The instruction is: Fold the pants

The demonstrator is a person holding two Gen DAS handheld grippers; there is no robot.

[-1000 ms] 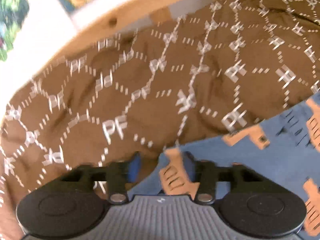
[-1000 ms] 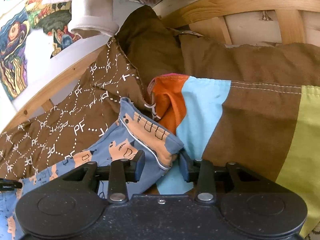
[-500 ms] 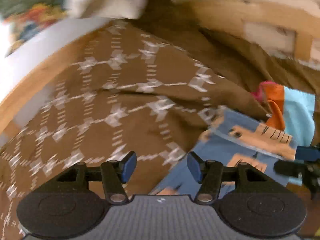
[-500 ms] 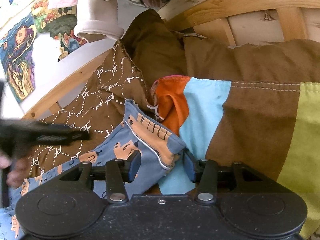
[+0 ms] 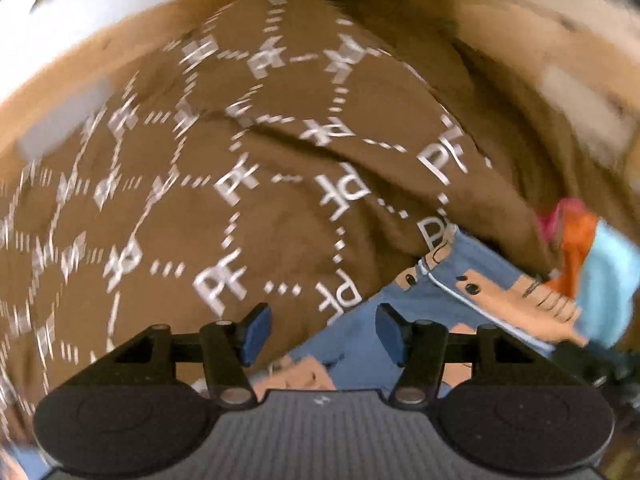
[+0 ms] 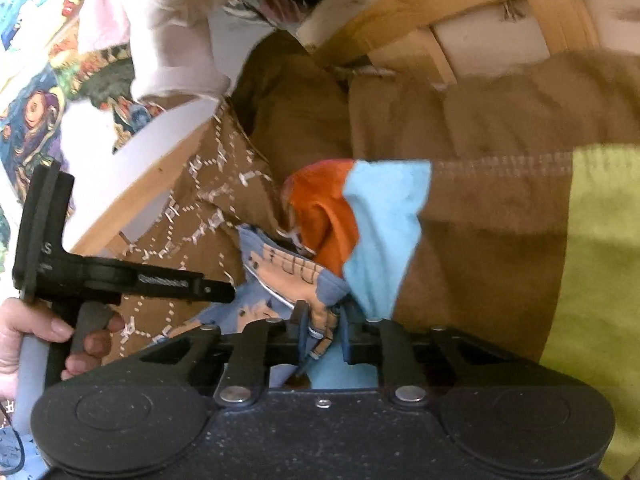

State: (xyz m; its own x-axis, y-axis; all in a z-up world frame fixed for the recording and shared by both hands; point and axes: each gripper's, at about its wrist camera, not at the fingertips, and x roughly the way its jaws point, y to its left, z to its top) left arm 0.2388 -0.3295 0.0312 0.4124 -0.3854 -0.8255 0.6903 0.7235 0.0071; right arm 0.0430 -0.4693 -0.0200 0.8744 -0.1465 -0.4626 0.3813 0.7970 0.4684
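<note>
pants [image 6: 316,312] corner pinched between right tool [image 6: 322,338] fingers

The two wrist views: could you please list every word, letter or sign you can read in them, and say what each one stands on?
"PF": white letters repeated in a dotted lattice across the brown blanket.
"S": a single pale letter on the left hand-held gripper, seen in the right wrist view; anything beside it is unreadable.
A small pale mark on the left hand-held gripper's grey housing: too small to read.
Blue pants: cartoon figures only, no words.
</note>
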